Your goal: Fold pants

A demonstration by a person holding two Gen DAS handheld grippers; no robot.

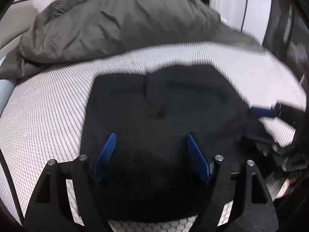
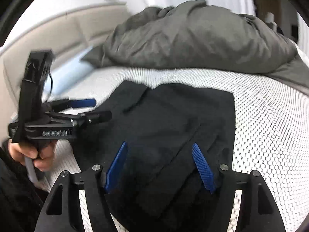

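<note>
Left wrist view: left gripper [image 1: 150, 147] and right gripper [image 2: 161, 155], both spread wide and empty, hover over dark pants [image 1: 164, 112] folded on the white mattress [image 1: 48, 112]; limp, light cloth, probably best pinched at an edge.

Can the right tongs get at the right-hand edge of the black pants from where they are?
Probably yes. The right tongs stand open above the black pants, nothing between the pads. That edge lies flat on the white mesh bed cover; the left tongs are on the far side.
</note>
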